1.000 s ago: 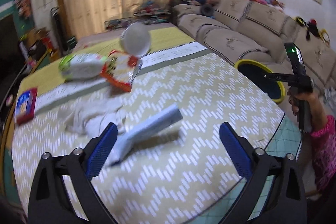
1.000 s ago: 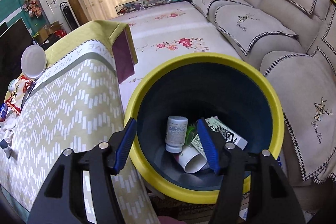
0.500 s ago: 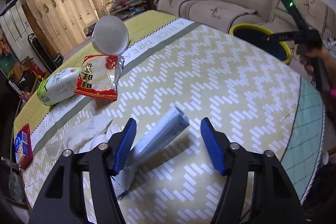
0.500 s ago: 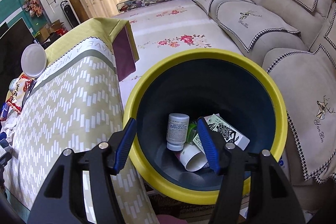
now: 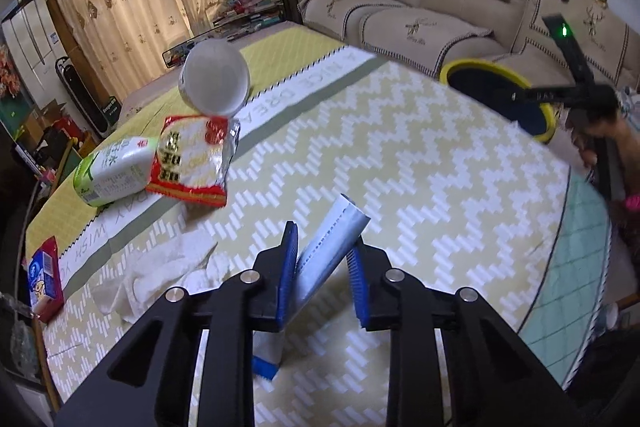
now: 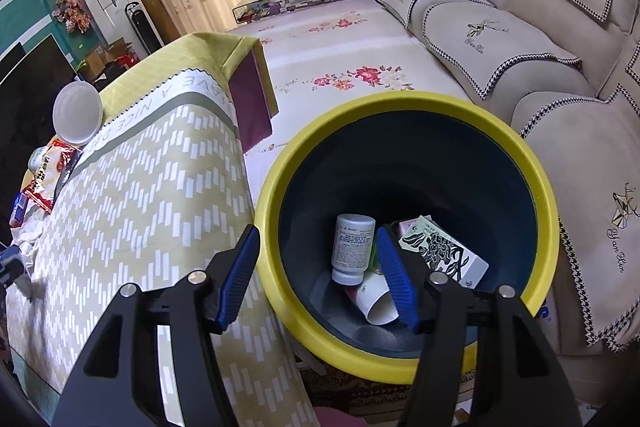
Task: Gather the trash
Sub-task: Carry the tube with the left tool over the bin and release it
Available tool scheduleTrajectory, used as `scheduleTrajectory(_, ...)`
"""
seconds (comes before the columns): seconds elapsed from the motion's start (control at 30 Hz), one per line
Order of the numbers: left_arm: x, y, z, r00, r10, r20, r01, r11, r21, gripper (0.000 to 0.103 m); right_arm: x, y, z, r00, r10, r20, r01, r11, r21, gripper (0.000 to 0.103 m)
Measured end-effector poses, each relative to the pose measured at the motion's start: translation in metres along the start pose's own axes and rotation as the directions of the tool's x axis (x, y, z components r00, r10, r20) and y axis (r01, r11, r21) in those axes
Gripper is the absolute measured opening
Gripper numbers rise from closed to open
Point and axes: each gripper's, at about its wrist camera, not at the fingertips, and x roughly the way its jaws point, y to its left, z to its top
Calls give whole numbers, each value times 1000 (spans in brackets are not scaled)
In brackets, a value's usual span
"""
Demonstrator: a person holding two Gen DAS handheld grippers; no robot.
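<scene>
My left gripper [image 5: 322, 269] is shut on a long silver-white tube wrapper [image 5: 326, 251] and holds it tilted over the table. A red snack bag [image 5: 190, 163], a green-white packet [image 5: 114, 173], a white bowl [image 5: 216, 81], crumpled white tissue [image 5: 160, 273] and a small red-blue box [image 5: 44, 279] lie on the tablecloth. My right gripper [image 6: 318, 277] is open and empty over the yellow-rimmed bin [image 6: 272, 183]. The bin holds a white bottle [image 6: 352, 247], a paper cup [image 6: 376, 301] and a printed carton [image 6: 440, 247]. The bin [image 5: 472, 69] also shows in the left wrist view.
The table [image 6: 132, 203] has a yellow zigzag cloth, and its right edge meets the bin. A beige sofa [image 6: 520, 27] runs behind the bin. A flowered rug [image 6: 340, 63] covers the floor beyond. The other handheld gripper [image 5: 576, 83] shows at the right in the left wrist view.
My left gripper has closed on the tube wrapper and raised its far end off the table. The right gripper has stayed open over the bin.
</scene>
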Motion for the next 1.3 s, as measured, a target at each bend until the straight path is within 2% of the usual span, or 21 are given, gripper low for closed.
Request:
scheduleTrajectory(0.13, -10, -6, 14, 998, -49, 34, 50, 998, -27, 19, -8, -2, -2, 1000, 5, 12, -5, 1000, 2, 58)
scheduleTrajectory(0.33, -17, -34, 38, 992, -103, 75, 102, 995, 13, 19, -22, -10, -5, 999, 7, 32, -7, 1000, 14, 58)
scheduleTrajectory(0.43, -15, -47, 49, 988, -132, 80, 130, 991, 30, 15, -28, -18, -6, 999, 4, 40, -5, 1000, 23, 58)
scheduleTrajectory(0.73, 1, -85, 80, 980, -191, 63, 186, 979, 79, 14, -53, -49, -10, 997, -1, 79, -4, 998, 60, 58)
scheduleTrajectory(1.1, 20, -150, 150, 950, -300, 87, 284, 945, 161, 14, -76, -96, -15, 992, -27, 124, 11, 992, 123, 59)
scheduleTrajectory(1.3, 46, -196, 198, 931, -356, 82, 336, 923, 189, 14, -85, -125, -22, 990, -66, 128, 43, 985, 168, 60)
